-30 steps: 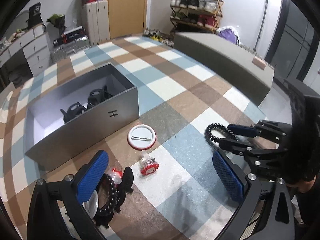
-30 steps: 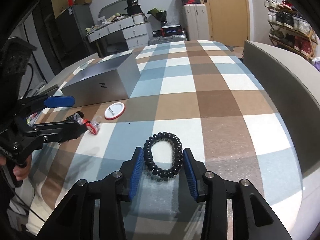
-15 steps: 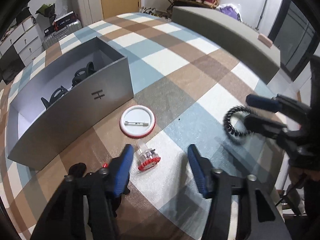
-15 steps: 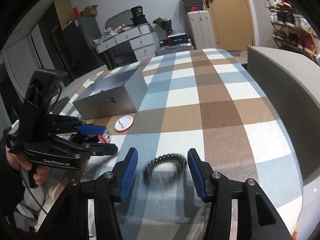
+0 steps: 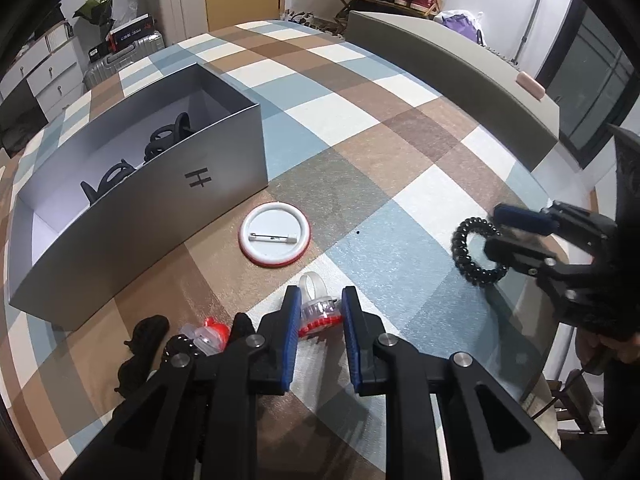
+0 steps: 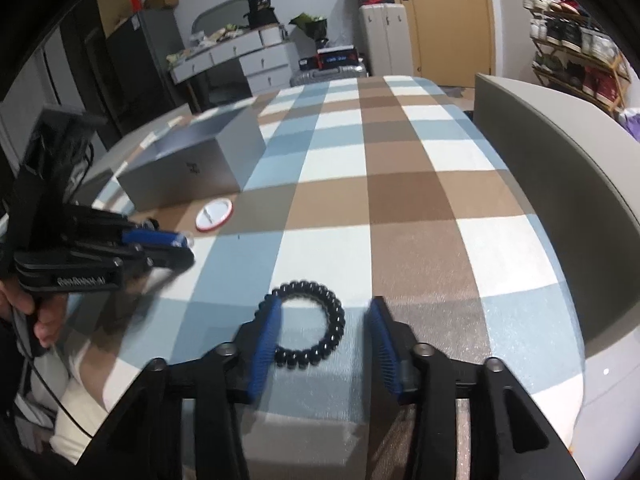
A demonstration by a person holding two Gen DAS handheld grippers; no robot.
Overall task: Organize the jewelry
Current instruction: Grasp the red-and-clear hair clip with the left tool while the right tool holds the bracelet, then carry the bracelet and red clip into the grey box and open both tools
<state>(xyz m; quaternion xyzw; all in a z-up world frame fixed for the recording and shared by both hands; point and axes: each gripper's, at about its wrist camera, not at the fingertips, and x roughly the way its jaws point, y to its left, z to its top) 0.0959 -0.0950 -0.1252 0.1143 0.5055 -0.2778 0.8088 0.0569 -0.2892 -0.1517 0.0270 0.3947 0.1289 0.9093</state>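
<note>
In my left wrist view, the left gripper (image 5: 320, 312) sits at the bottom centre, and its jaws have just been closing; the blue pads now pinch the clear toy ring with a red base (image 5: 319, 311) between them. Above it lies the round white pin badge with a red rim (image 5: 274, 234), and the open grey box (image 5: 168, 196) fills the upper left, dark pieces inside it. A heap of black and red trinkets (image 5: 188, 340) lies at the lower left.

In my right wrist view, the right gripper (image 6: 326, 334) has been narrowing, yet its jaws are still spread around the black coil bracelet (image 6: 306, 324): the left pad touches it, the right pad stands clear. The bracelet lies on the checked tablecloth (image 6: 400, 200), low centre.
</note>
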